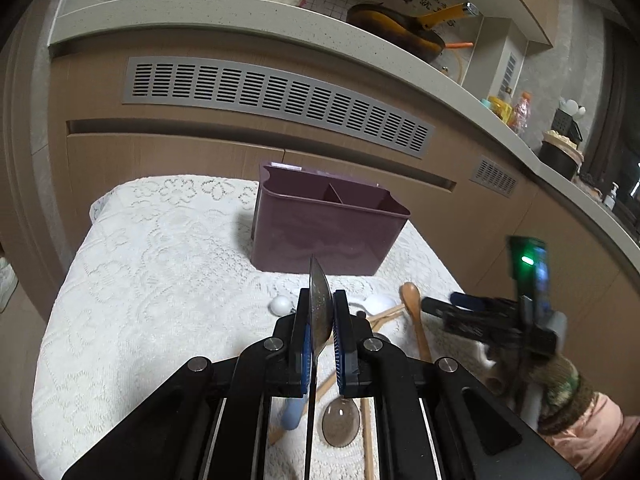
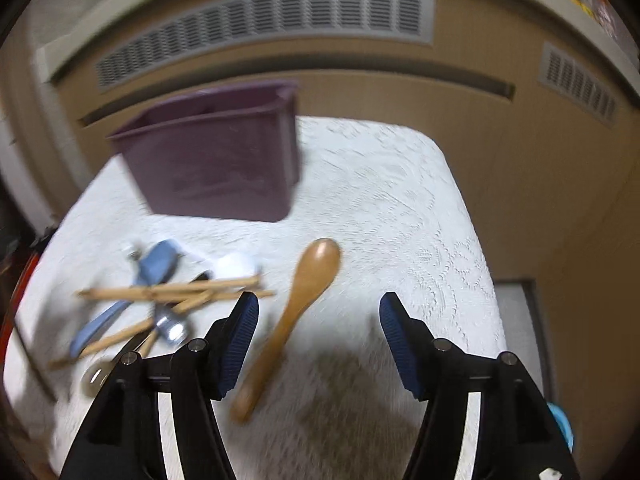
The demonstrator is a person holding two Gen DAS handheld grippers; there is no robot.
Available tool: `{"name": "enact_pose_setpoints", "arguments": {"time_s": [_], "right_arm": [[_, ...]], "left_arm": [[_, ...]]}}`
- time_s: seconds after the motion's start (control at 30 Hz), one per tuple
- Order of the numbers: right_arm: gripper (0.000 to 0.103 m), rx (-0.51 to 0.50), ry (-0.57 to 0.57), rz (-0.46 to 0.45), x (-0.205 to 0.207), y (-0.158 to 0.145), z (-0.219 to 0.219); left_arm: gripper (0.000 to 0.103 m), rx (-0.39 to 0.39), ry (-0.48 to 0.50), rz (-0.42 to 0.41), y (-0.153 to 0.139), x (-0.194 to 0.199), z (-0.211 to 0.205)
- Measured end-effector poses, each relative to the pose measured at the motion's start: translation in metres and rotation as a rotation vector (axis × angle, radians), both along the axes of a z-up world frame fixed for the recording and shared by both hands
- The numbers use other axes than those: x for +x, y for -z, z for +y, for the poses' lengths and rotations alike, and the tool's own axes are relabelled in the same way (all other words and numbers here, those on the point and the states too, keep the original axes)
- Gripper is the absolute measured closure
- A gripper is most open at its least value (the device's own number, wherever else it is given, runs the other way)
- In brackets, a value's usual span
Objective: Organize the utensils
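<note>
My left gripper (image 1: 320,312) is shut on a dark translucent spoon (image 1: 319,304), held edge-on above the table, in front of the purple divided utensil holder (image 1: 320,236). My right gripper (image 2: 318,320) is open and empty, low over the table; the brown wooden spoon (image 2: 298,312) lies just inside its left finger. The right gripper also shows in the left wrist view (image 1: 472,312), beside the wooden spoon (image 1: 414,312). A pile of wooden chopsticks (image 2: 172,292), a blue-handled utensil (image 2: 156,268) and a white spoon (image 2: 236,266) lies to the left. The holder (image 2: 216,160) stands behind.
A white lace cloth (image 1: 132,300) covers the small table. A second translucent spoon (image 1: 341,424) lies under the left gripper. Brown cabinets with a grey vent (image 1: 280,104) stand behind. A counter (image 1: 240,16) above holds a bowl and pan.
</note>
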State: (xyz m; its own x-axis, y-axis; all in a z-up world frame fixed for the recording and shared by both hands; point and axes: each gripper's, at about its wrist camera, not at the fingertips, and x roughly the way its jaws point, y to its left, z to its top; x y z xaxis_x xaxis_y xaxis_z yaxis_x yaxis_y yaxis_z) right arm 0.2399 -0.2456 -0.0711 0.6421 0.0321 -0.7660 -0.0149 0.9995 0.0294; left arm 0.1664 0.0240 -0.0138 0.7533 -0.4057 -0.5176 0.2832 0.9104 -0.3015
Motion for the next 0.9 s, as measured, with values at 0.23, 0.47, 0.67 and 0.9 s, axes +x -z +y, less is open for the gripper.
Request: {"name": "enact_pose_setpoints", "arguments": {"time_s": [0.23,0.47,0.67,0.9], "right_arm": [[0.050,-0.068,0.075,0.070,0.045,0.029,0.021],[0.075,0.008,-0.031,0.020,0.014,0.000,0.018],[0.075,0.066,-0.121,-0.144,-0.050,-0.060,0.022],[0.075,0.066,-0.208,-0.388,-0.076,-0.143,0.037]], "left_arm": [[0.094,-0.021,0.004,0.014,0.004,0.003,0.008],[0.094,-0.037,0.004,0.027,0.005,0.001,0.012],[0.094,-0.038,0.016,0.002,-0.006,-0.009,0.001],[0.094,-0.070,0.073,-0.178,-0.096,0.000,-0.010]]}}
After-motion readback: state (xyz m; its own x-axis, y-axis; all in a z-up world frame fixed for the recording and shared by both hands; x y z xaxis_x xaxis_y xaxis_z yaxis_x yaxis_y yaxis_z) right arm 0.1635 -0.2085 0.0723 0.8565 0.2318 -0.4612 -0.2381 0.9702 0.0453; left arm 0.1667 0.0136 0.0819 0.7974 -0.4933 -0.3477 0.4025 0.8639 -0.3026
